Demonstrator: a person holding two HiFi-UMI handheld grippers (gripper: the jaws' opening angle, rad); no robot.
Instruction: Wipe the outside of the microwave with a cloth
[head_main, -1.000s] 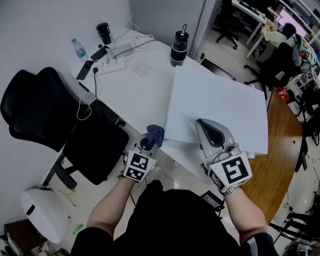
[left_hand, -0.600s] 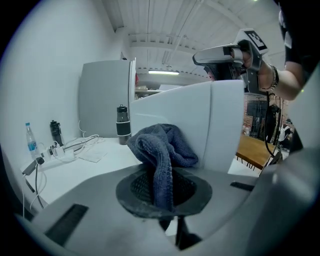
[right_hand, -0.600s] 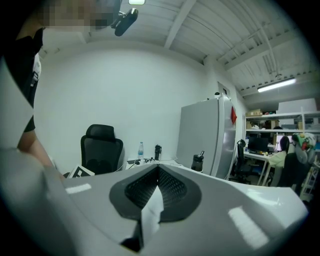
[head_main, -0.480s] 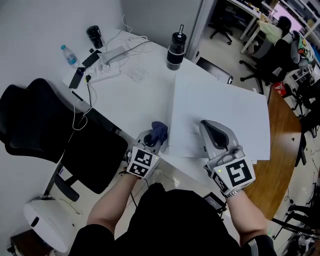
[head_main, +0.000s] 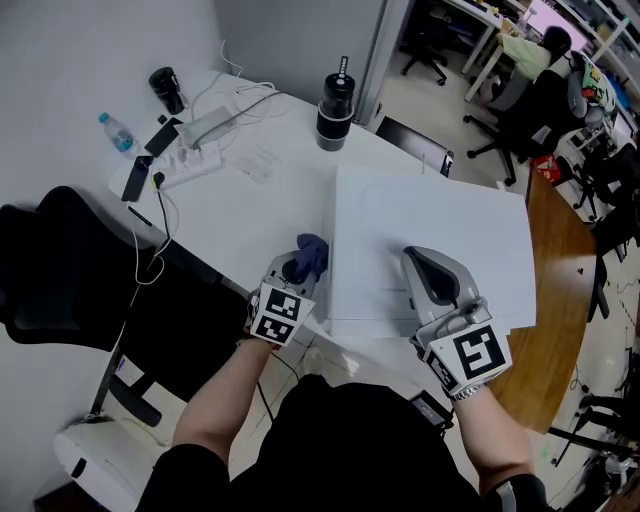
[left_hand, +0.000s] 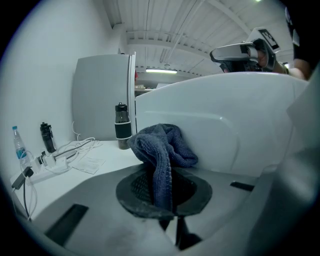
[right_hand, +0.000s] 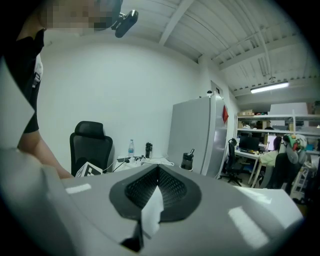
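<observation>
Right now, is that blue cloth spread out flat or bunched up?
Bunched up. The cloth hangs in crumpled folds, pinched between the jaws of the left gripper, beside the white microwave.

You are in an office; the white desk (head_main: 250, 215) before you carries a power strip (head_main: 190, 160) with trailing cables, a water bottle (head_main: 116, 133) and a black tumbler (head_main: 334, 100); a black high-backed swivel chair (head_main: 60, 270) stands beside it; past a tall grey partition (right_hand: 192, 132) the room opens onto further desks (right_hand: 248, 156) with rolling chairs (head_main: 428, 45) and a monitor (right_hand: 247, 143); above you is a bare white ceiling with a tube light (right_hand: 269, 87); shelving (right_hand: 280, 116) runs along the far side.
</observation>
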